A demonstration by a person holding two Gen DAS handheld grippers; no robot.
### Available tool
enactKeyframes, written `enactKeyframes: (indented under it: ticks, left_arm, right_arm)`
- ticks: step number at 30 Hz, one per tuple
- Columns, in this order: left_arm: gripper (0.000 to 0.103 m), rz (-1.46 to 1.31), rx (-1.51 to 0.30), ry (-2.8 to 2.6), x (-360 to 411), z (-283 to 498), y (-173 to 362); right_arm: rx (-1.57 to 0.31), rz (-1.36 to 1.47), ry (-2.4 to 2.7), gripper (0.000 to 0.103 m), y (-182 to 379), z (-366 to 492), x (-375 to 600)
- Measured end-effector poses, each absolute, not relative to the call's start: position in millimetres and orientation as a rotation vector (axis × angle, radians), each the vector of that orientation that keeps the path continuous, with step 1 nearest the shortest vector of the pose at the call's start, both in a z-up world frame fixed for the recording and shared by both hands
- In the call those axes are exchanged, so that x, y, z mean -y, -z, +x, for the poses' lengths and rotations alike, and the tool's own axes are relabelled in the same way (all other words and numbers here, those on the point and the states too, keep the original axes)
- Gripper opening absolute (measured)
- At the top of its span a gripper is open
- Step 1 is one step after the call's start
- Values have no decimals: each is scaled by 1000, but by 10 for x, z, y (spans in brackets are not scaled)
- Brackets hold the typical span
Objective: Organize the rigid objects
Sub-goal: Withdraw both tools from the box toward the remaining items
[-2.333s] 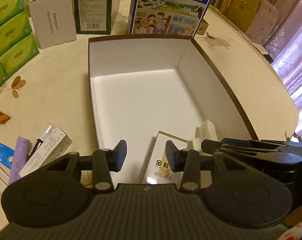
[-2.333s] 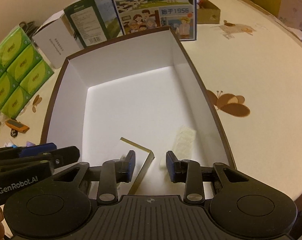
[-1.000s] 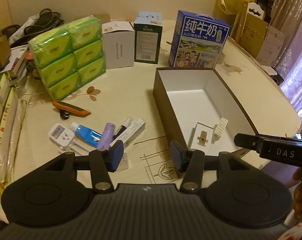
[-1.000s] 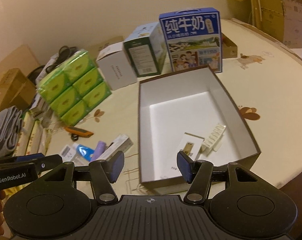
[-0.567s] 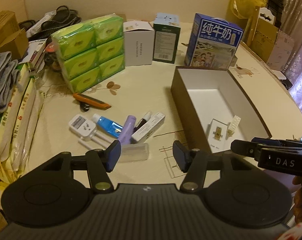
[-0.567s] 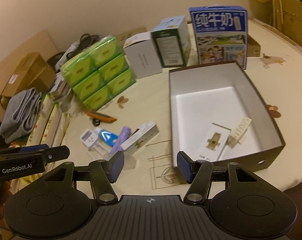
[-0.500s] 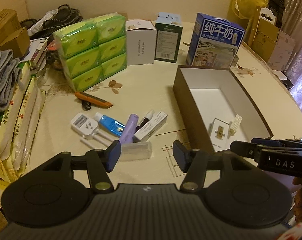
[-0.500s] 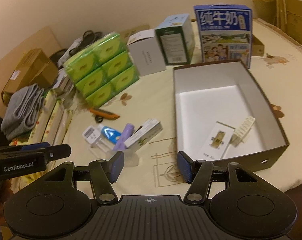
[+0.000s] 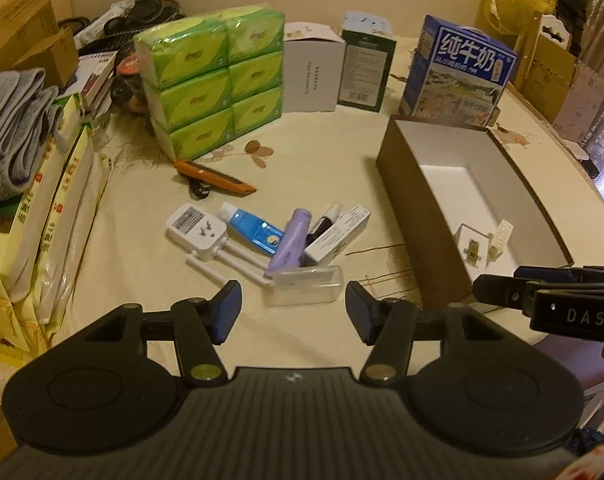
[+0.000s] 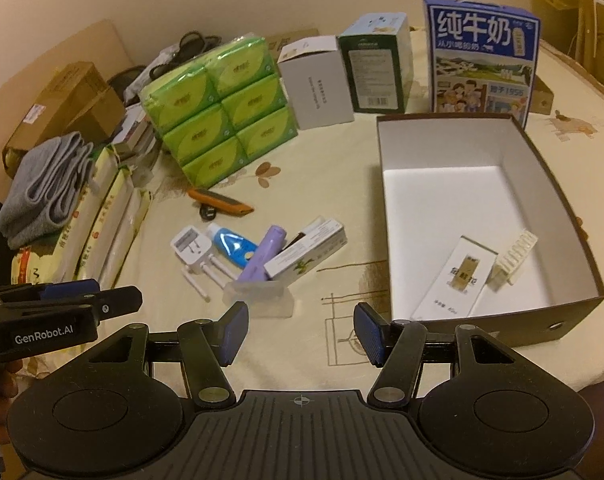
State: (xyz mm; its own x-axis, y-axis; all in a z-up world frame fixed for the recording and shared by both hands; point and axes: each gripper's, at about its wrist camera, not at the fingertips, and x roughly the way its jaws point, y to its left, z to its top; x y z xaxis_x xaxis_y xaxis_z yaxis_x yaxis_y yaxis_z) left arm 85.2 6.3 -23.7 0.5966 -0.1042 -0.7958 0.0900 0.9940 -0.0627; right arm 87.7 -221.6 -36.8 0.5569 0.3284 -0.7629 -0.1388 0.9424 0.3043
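Nearest the cameras, the left gripper (image 9: 293, 311) and the right gripper (image 10: 301, 334) both hang over the table (image 9: 321, 160) with jaws apart and nothing between them. Just ahead of them lies a clear case (image 10: 260, 296), touching a heap of small things: a purple tube (image 10: 264, 254), a long white carton (image 10: 307, 252), a blue tube (image 10: 232, 246), a white plug (image 10: 192, 250) and white sticks (image 9: 226, 264). Beyond the heap lies an orange knife (image 10: 222, 202). To the right stands the open box (image 10: 561, 216), brown outside and white inside; at its near end lie a flat white pack (image 10: 455, 278) and, just beside it, a small ribbed white piece (image 10: 511, 260), while its far end is bare. Farther back stand a green tissue bundle (image 10: 222, 112), a white carton (image 10: 315, 88), a green carton (image 10: 375, 64) and a blue milk carton (image 10: 481, 56), the last right behind the box.
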Motion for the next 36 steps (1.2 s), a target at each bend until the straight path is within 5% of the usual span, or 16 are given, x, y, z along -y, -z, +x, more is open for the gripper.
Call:
enactKeyframes:
  ticks: [36]
  left_arm:
    - [53, 239, -943, 338, 44, 1615, 1390]
  right_arm:
    - [-1074, 168, -263, 56, 1327, 1676, 1879]
